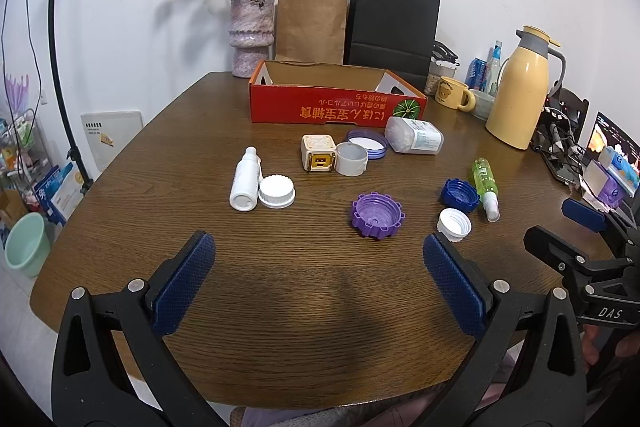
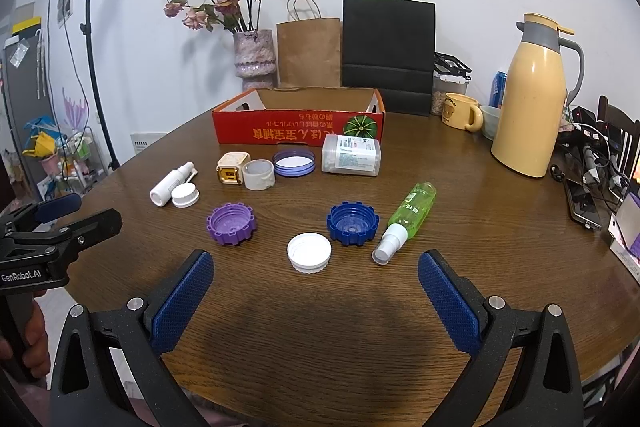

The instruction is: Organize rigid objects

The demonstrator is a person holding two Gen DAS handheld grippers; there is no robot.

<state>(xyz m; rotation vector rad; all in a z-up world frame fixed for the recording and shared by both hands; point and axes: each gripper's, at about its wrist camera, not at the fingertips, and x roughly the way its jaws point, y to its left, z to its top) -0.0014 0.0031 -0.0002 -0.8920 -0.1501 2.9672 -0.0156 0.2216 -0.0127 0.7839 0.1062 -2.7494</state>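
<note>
Surface (image 2: 360,339): dark wood grain w/ slight sheen. Red box (image 2: 298,131): matt cardboard. Purple cap (image 2: 231,223), blue cap (image 2: 352,223), white cap (image 2: 309,253): ridged plastic. Green spray bottle (image 2: 412,213): clear glossy plastic. Right claw (image 2: 316,303) pads: textured blue, arms matt black plastic. Thermos (image 2: 530,99): smooth semi-gloss.

We are seeing a red cardboard box (image 2: 298,131) sitting open at the back. In front of it a clear pill jar (image 2: 351,155) is lying on its side, next to a blue-rimmed lid (image 2: 294,163), a grey ring (image 2: 259,174) and a cream cube (image 2: 231,168). A white bottle (image 2: 171,185) is lying touching a white ribbed cap (image 2: 185,195). Nearer, a purple cap (image 2: 231,223), blue cap (image 2: 352,223) and white cap (image 2: 309,252) are facing up, beside a green spray bottle (image 2: 406,221) lying flat.
</note>
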